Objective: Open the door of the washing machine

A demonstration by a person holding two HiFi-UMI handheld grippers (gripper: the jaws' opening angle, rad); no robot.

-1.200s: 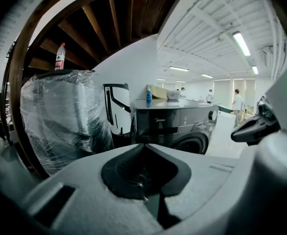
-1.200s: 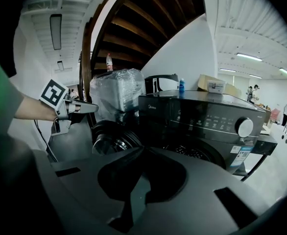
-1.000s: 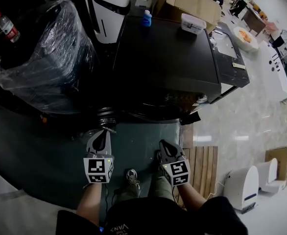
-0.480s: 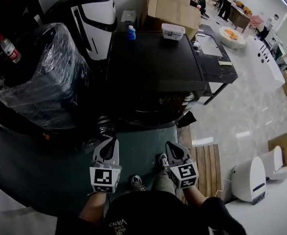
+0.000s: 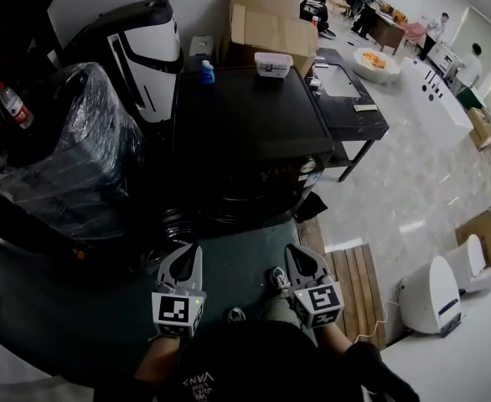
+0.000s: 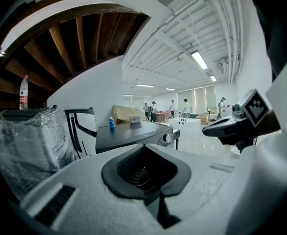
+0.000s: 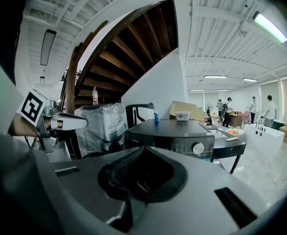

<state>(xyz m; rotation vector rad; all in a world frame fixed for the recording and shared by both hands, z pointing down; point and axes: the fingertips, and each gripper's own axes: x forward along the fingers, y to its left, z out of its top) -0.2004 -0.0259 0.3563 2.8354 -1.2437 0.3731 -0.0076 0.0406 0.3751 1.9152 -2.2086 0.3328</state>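
Observation:
The black washing machine (image 5: 254, 124) stands ahead of me, its flat top facing up and its control knob (image 5: 308, 167) at the front right. Its door is on the dark front face, mostly hidden under the top edge. My left gripper (image 5: 190, 251) and right gripper (image 5: 295, 252) hover side by side above the green floor mat, short of the machine, both shut and empty. In the left gripper view the shut jaws (image 6: 144, 173) cover the machine's (image 6: 133, 133) lower front. The right gripper view shows the panel knob (image 7: 198, 148) above its shut jaws (image 7: 141, 180).
A plastic-wrapped bulky item (image 5: 61, 157) and a white-and-black appliance (image 5: 145, 48) stand left of the machine. A blue bottle (image 5: 206, 74) and a white box (image 5: 272, 64) sit on its top. A dark side table (image 5: 350, 99) is at the right, a wooden pallet (image 5: 359, 287) by my feet.
Both grippers have risen and edged towards the washing machine, staying shut. The head view has tilted up, so more of the room behind the machine shows.

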